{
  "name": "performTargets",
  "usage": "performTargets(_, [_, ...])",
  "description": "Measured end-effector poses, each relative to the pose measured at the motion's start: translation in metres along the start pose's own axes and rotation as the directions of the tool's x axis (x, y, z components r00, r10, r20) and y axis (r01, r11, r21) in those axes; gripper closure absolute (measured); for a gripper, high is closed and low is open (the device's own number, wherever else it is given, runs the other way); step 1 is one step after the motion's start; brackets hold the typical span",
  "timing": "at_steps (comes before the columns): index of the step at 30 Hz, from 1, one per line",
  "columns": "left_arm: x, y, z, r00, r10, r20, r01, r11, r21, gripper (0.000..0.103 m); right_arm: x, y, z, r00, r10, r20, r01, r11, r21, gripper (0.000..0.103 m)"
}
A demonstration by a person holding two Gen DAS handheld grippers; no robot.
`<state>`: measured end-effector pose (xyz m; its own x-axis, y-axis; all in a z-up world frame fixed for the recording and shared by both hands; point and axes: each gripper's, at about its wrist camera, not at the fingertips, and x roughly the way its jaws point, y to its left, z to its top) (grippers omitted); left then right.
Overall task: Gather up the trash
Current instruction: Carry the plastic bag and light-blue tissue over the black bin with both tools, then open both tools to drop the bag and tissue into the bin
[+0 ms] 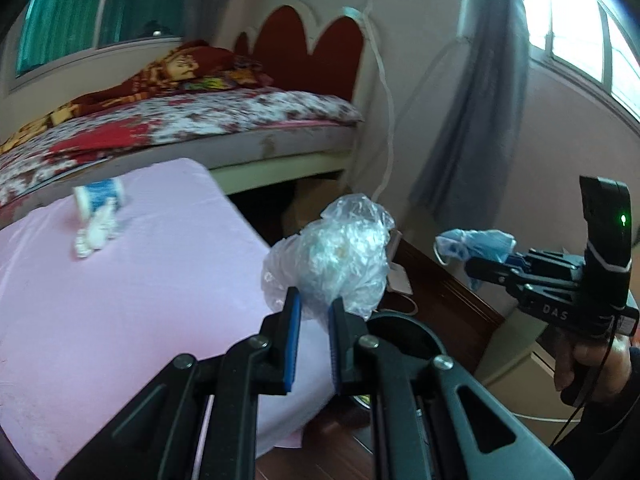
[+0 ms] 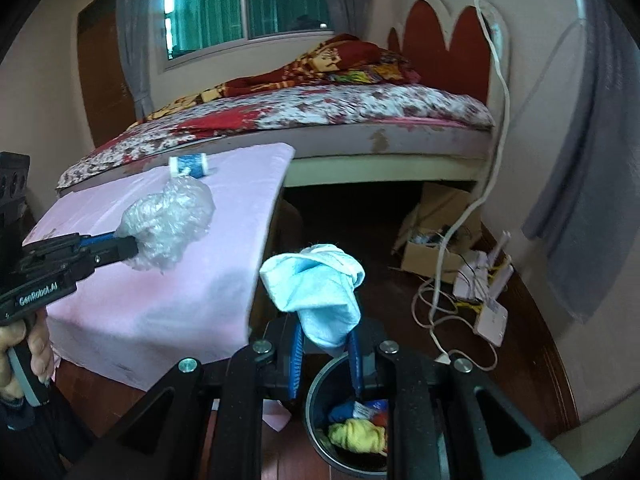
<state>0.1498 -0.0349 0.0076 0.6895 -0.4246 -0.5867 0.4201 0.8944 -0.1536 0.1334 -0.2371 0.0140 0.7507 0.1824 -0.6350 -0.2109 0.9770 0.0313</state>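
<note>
My left gripper (image 1: 314, 306) is shut on a crumpled clear plastic bag (image 1: 340, 252), held over the right edge of the pink-covered table (image 1: 120, 300). It also shows in the right wrist view (image 2: 134, 246) with the bag (image 2: 168, 228). My right gripper (image 2: 326, 334) is shut on a light blue face mask (image 2: 320, 296), held just above a dark round bin (image 2: 316, 412) with yellow and blue trash inside. It appears in the left wrist view (image 1: 474, 266) with the mask (image 1: 476, 242). A blue-and-white cup (image 1: 100, 198) and a white crumpled wad (image 1: 94, 234) lie on the table.
A bed (image 1: 200, 120) with floral sheets stands behind the table. A cardboard box (image 2: 436, 248), white cables (image 2: 440, 300) and a white router (image 2: 490, 300) lie on the dark wood floor to the right. Grey curtain (image 1: 472, 100) hangs at the right wall.
</note>
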Motion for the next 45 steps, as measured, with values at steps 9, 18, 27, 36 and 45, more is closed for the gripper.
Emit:
performTargets(9, [0.028, -0.062, -0.008, 0.998, -0.019, -0.059, 0.024, 0.997, 0.078, 0.089, -0.017, -0.044, -0.027, 0.998, -0.059, -0.024, 0.06, 0.997, 0.047, 0.082])
performTargets(18, [0.052, -0.095, -0.024, 0.991, -0.034, -0.126, 0.045, 0.995, 0.093, 0.089, -0.018, -0.075, -0.055, 0.994, -0.077, -0.078, 0.084, 0.993, 0.084, 0.082])
performTargets(27, [0.079, -0.121, -0.049, 0.976, -0.052, -0.214, 0.07, 0.995, 0.074, 0.089, 0.0, -0.103, -0.093, 0.982, -0.074, -0.175, 0.094, 0.99, 0.107, 0.082])
performTargets(36, [0.118, -0.128, -0.07, 0.952, -0.043, -0.303, 0.057, 0.998, 0.037, 0.089, 0.044, -0.117, -0.12, 0.957, -0.05, -0.287, 0.083, 0.991, 0.103, 0.082])
performTargets(45, [0.156, -0.119, -0.088, 0.921, -0.032, -0.388, 0.04, 0.999, 0.013, 0.089, 0.099, -0.112, -0.134, 0.929, -0.01, -0.369, 0.035, 0.997, 0.062, 0.082])
